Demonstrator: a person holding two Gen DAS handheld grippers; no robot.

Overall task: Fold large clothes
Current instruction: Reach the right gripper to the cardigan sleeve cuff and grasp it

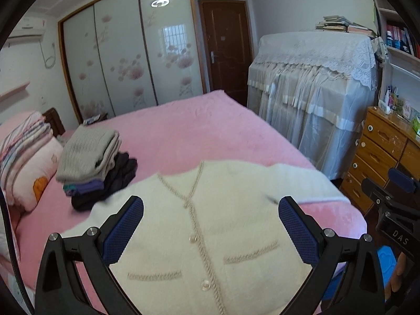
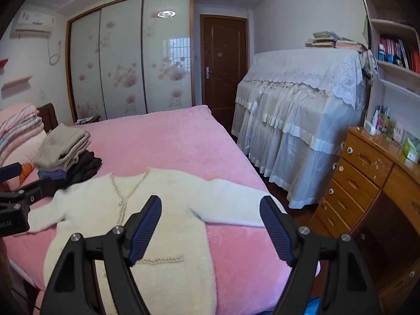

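1. Across the near edge of the pink bed (image 1: 183,131), a white cardigan (image 1: 210,225) lies flat, front up, sleeves spread.
2. Stack of folded clothes (image 1: 92,162) sits at the bed's left edge.
3. Left hand-held gripper (image 1: 210,225): jaws apart, holding nothing.
4. Right hand-held gripper (image 2: 210,225): jaws apart, holding nothing.
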